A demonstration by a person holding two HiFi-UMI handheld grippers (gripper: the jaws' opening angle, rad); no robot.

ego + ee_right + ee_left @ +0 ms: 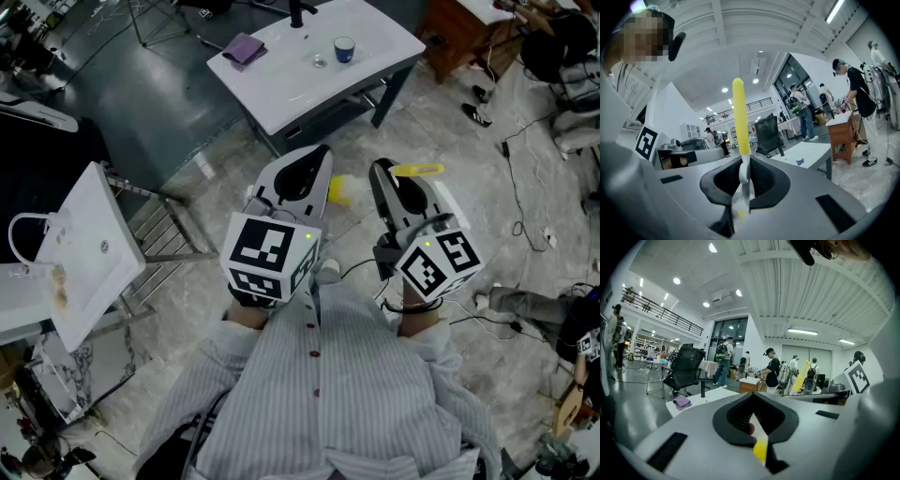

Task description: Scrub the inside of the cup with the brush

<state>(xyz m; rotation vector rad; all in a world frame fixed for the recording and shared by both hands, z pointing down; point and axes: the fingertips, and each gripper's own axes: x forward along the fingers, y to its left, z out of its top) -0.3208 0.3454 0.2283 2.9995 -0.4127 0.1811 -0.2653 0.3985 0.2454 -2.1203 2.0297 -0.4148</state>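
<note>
One brush (738, 117) clamped in R gripper (741, 187) jaws

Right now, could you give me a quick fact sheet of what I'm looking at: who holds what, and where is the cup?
right hand-held gripper: shut on the brush, gripped at its white neck
left hand-held gripper: shut
cup: upright on the white table, well away from both grippers
purple cloth: same table, towards its left end
scrubbing: not yet begun

A white table (281, 94) stands on marbled floor (478, 197).
</note>
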